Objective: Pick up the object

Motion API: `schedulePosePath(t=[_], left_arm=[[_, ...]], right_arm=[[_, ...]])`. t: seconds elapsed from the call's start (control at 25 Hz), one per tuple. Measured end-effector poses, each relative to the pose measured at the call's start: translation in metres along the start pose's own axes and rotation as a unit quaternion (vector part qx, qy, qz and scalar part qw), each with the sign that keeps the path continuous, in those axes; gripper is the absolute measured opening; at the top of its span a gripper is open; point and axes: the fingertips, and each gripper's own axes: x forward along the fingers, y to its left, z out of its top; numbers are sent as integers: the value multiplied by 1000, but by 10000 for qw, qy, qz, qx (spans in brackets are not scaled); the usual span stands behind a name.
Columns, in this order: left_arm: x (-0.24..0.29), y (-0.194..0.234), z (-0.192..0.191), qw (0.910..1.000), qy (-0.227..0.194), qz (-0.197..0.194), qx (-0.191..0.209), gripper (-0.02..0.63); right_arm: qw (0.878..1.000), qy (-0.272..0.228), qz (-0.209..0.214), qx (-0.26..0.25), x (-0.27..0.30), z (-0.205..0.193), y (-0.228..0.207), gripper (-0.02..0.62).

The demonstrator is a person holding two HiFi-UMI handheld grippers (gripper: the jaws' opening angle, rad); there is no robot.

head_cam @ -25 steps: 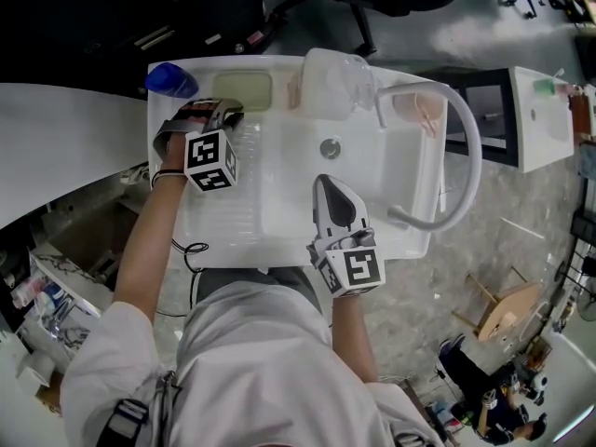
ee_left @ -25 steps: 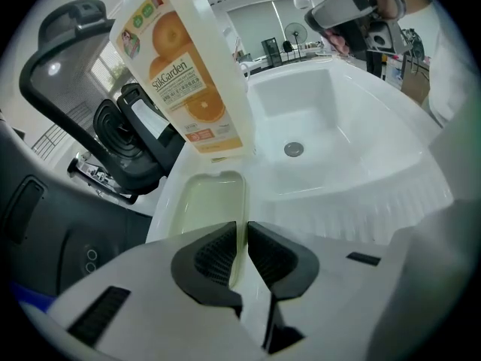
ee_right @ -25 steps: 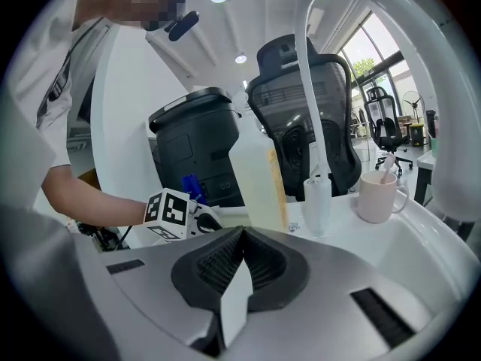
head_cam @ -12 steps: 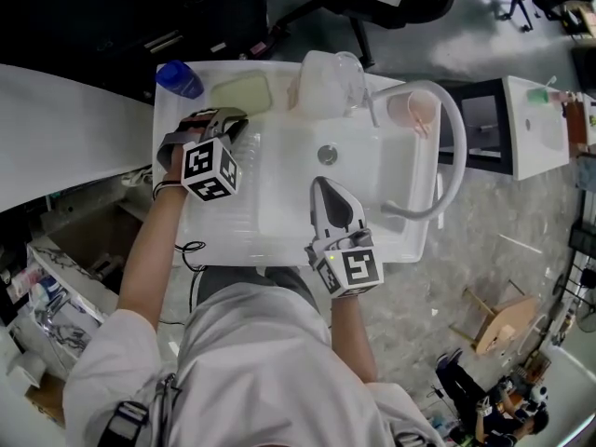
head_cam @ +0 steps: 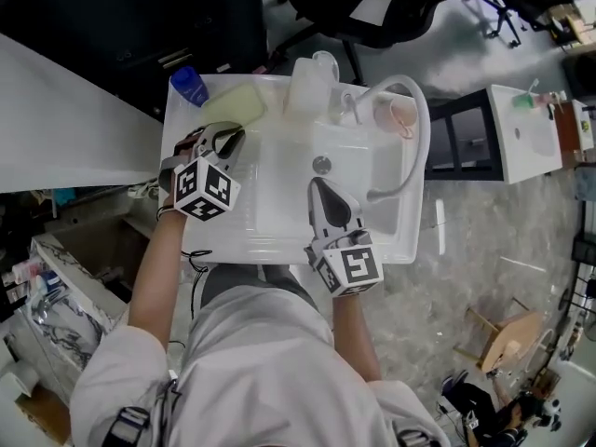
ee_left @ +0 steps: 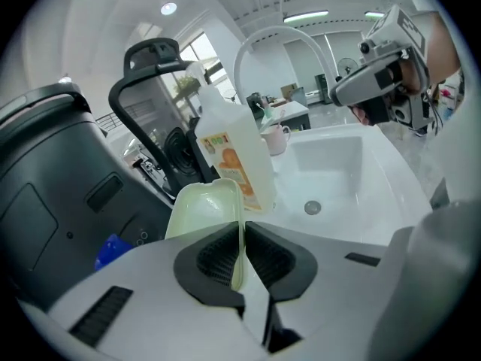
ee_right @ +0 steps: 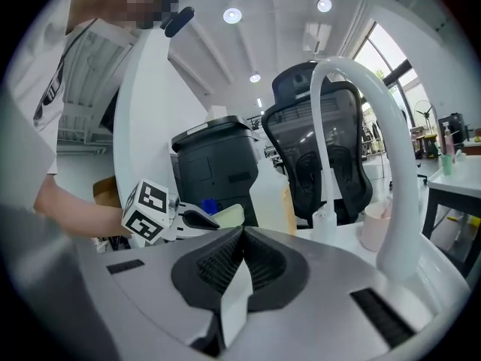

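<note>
A pale green soap dish sits on the back-left ledge of the white sink. My left gripper reaches it from the near side. In the left gripper view the jaws are shut on the thin rim of the dish, and that rim runs down between the pads of the left gripper. My right gripper hangs over the basin, shut, with nothing in it. The right gripper view shows its own shut jaws, with the left gripper at the dish beyond them.
A clear bottle with an orange label stands just right of the dish, and a blue-capped thing sits to its left. A pink mug stands by the arched white faucet. The drain lies mid-basin. A black chair stands behind the sink.
The head view has swung, so the sink sits higher and more turned in the picture. Both grippers keep about the same places; the dish looks slightly more tilted on the ledge.
</note>
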Motion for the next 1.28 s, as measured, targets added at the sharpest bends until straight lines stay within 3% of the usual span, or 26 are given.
schedulePosePath(t=[0.32, 0.64, 1.08, 1.28], left_arm=[[-68, 11, 30, 9937, -526, 752, -649, 40], [-142, 18, 51, 9770, -1046, 1501, -1092, 38], [-230, 11, 59, 9383, -1780, 2227, -1959, 37], [-257, 8, 59, 9255, -2002, 2462, -2070, 37]], right_arm=[[9992, -288, 213, -163, -23, 26, 15, 5], [9975, -615, 297, -186, -43, 52, 25, 5], [9933, -1052, 287, -380, -76, 90, 31, 5], [9912, -1220, 219, -472, -89, 102, 27, 5]])
